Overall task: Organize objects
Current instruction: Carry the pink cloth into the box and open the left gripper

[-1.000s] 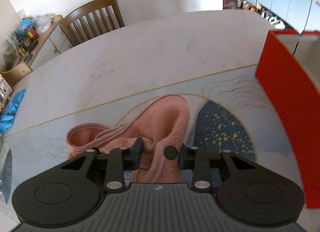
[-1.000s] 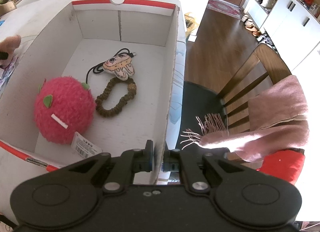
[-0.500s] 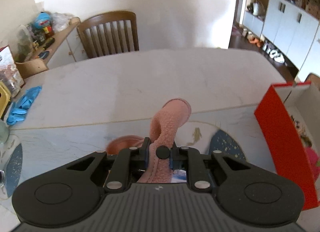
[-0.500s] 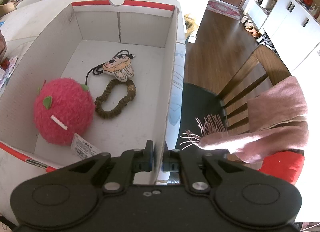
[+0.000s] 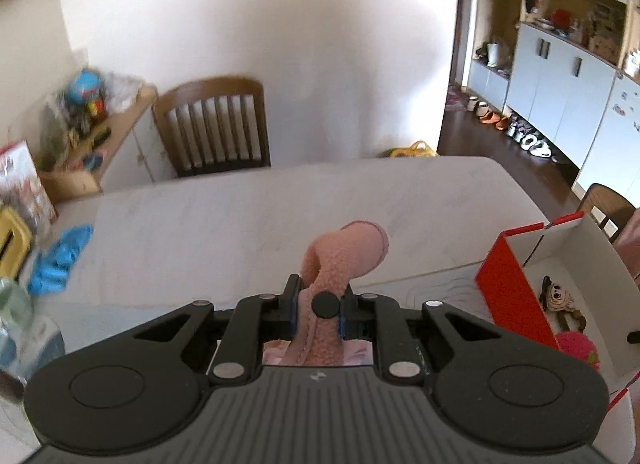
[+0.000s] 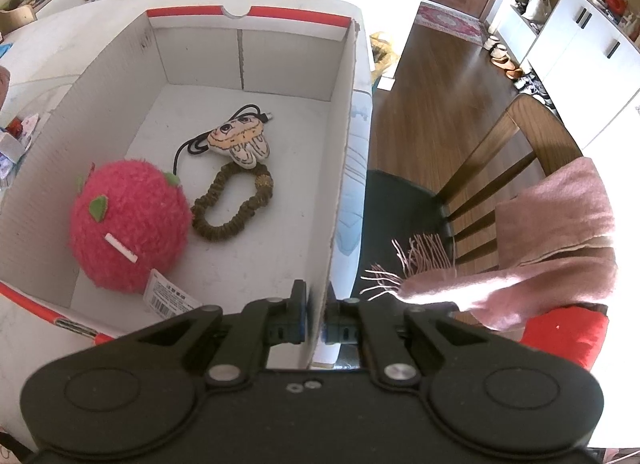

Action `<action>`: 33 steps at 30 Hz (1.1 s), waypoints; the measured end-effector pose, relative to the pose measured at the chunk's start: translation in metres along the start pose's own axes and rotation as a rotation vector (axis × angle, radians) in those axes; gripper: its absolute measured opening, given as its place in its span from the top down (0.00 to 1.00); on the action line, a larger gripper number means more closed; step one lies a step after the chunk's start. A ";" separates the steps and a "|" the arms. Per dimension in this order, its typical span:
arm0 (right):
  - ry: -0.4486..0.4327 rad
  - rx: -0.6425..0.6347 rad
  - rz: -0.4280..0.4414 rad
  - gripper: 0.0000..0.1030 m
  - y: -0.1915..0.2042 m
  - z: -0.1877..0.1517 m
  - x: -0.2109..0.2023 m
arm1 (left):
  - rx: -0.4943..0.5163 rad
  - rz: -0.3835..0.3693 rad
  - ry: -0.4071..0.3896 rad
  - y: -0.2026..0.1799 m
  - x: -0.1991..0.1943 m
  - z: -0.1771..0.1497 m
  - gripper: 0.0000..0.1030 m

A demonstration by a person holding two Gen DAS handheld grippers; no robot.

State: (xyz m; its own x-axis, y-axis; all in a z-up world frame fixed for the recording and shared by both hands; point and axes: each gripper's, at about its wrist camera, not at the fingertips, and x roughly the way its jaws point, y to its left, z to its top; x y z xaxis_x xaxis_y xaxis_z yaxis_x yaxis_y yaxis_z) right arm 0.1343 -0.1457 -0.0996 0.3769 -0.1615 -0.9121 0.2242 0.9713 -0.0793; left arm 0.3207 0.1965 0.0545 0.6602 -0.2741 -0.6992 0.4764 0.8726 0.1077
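While clamped on box wall (image 6: 340,168), right gripper (image 6: 316,310); left gripper (image 5: 318,306), pink fleece (image 5: 344,260).

My view: home dining room; wooden chair (image 5: 216,126) at white counter (image 5: 280,208), shoes (image 5: 516,128) by cabinets (image 5: 560,76), scarf (image 6: 560,224) draped on second chair (image 6: 500,152)

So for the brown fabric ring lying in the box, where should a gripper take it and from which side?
Grip the ring from straight above, pinching one long side of the loop across its thickness. It lies flat on the box floor with an open centre for one finger. Take the right-hand side: the left side lies close to the pink plush ball, and the cartoon plush meets its top.
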 end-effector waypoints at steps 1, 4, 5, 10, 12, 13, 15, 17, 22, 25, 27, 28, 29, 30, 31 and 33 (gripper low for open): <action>-0.001 0.000 0.001 0.95 0.000 0.000 0.000 | 0.009 0.000 -0.012 -0.002 -0.003 0.004 0.84; -0.003 0.000 0.003 0.95 -0.001 0.000 0.000 | 0.022 -0.013 -0.044 -0.009 -0.011 0.015 0.84; -0.004 0.001 0.003 0.95 -0.001 0.000 -0.001 | 0.024 -0.018 -0.055 -0.011 -0.014 0.019 0.84; -0.006 -0.002 0.005 0.95 0.000 0.000 -0.001 | 0.031 -0.082 -0.094 -0.028 -0.029 0.038 0.84; -0.006 -0.004 0.005 0.95 0.000 0.000 -0.001 | 0.051 -0.113 -0.110 -0.039 -0.036 0.045 0.84; -0.006 -0.005 0.005 0.95 0.000 0.000 -0.001 | 0.068 -0.127 -0.118 -0.047 -0.040 0.048 0.84; -0.007 -0.008 0.005 0.95 0.000 0.000 0.000 | 0.100 -0.165 -0.126 -0.063 -0.045 0.054 0.84; -0.007 -0.009 0.006 0.95 0.000 0.000 0.000 | 0.139 -0.203 -0.130 -0.080 -0.048 0.058 0.84; -0.011 -0.006 0.012 0.95 -0.002 0.000 0.000 | 0.244 -0.292 -0.144 -0.130 -0.053 0.063 0.84; -0.013 -0.004 0.017 0.95 -0.002 0.000 0.000 | 0.300 -0.349 -0.154 -0.161 -0.054 0.067 0.84; -0.016 -0.004 0.018 0.95 -0.002 0.000 0.000 | 0.336 -0.382 -0.160 -0.182 -0.052 0.069 0.84; -0.018 -0.003 0.019 0.95 -0.002 0.000 -0.001 | 0.359 -0.402 -0.159 -0.195 -0.050 0.069 0.84; -0.019 -0.004 0.020 0.95 -0.002 0.000 -0.001 | 0.378 -0.413 -0.161 -0.204 -0.048 0.069 0.84; -0.020 -0.005 0.020 0.95 -0.002 0.000 0.000 | 0.397 -0.425 -0.161 -0.216 -0.046 0.069 0.84; -0.021 -0.008 0.020 0.95 -0.002 0.000 0.000 | 0.411 -0.443 -0.158 -0.226 -0.042 0.069 0.84; -0.022 -0.006 0.025 0.96 -0.003 0.000 0.000 | 0.432 -0.482 -0.156 -0.243 -0.035 0.066 0.84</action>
State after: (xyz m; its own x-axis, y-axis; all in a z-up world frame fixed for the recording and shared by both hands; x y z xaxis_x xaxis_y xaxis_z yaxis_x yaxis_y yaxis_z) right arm 0.1333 -0.1489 -0.0992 0.4020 -0.1404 -0.9048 0.2090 0.9762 -0.0587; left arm 0.2199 -0.0329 0.0997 0.3759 -0.6766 -0.6332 0.9078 0.4061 0.1050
